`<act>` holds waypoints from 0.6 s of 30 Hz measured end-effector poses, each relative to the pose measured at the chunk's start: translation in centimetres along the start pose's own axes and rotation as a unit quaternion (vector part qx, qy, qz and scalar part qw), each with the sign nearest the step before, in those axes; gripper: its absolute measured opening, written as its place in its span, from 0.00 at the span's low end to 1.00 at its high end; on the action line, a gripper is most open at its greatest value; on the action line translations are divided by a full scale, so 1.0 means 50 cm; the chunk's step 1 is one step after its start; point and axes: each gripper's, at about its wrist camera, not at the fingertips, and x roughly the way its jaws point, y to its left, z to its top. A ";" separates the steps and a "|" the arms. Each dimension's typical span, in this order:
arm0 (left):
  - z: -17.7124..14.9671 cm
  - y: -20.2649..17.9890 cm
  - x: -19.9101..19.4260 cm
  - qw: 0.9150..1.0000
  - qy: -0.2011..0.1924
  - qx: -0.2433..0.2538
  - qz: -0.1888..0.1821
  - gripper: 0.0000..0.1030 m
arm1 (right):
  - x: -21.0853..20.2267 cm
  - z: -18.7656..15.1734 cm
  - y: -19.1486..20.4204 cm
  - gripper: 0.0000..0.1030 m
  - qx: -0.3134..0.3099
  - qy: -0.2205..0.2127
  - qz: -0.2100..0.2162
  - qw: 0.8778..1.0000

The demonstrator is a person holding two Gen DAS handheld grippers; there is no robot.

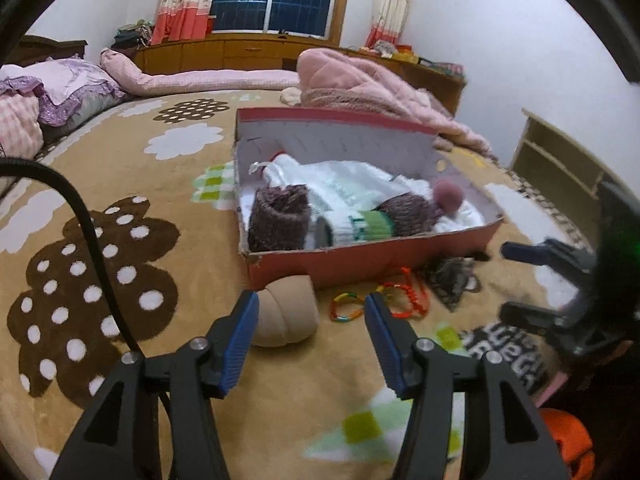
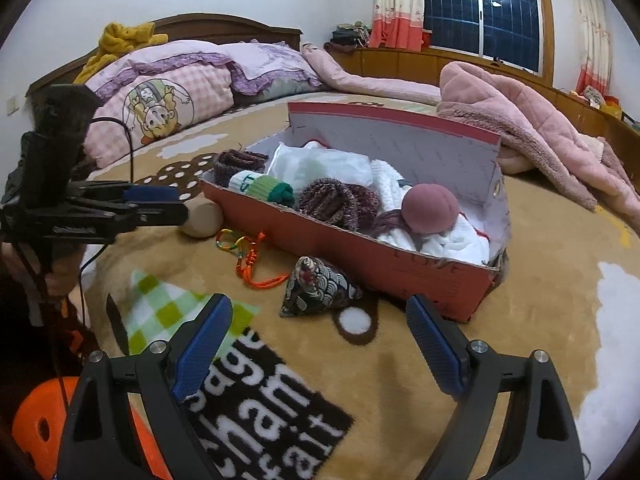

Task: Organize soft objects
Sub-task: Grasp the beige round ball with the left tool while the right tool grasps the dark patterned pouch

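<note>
A red cardboard box (image 1: 360, 260) (image 2: 372, 258) lies on the patterned blanket, holding white knitwear, a brown knit roll (image 1: 280, 220), a green-banded sock (image 2: 266, 189) and a pink pompom (image 2: 430, 208). In front of it lie a beige rolled soft thing (image 1: 286, 314) (image 2: 202, 218), an orange cord with a colourful ring (image 1: 400, 296) (image 2: 250, 258) and a dark patterned pouch (image 2: 316, 286) (image 1: 450, 280). My left gripper (image 1: 311, 298) (image 2: 180, 204) is open, the beige roll just beyond its left finger. My right gripper (image 2: 320, 304) (image 1: 505, 280) is open and empty, the pouch just ahead of it.
A pink fleece blanket (image 2: 532, 128) is heaped behind the box. Pillows (image 2: 172, 92) lie at the headboard. Wooden cabinets (image 1: 240, 52) run under the window. A shelf (image 1: 560, 160) stands at the right. Something orange (image 2: 40, 428) sits close below the grippers.
</note>
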 end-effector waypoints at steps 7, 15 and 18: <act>-0.003 0.023 0.070 0.998 0.029 0.007 0.048 0.37 | 0.005 0.006 0.002 0.87 0.002 0.000 0.001 1.000; -0.007 0.019 0.052 0.999 0.015 0.011 0.027 0.31 | 0.028 0.017 0.003 0.64 0.002 0.008 0.005 1.000; -0.012 0.019 0.059 0.999 0.021 0.017 0.032 0.32 | 0.047 0.020 0.001 0.64 0.013 0.020 0.002 1.000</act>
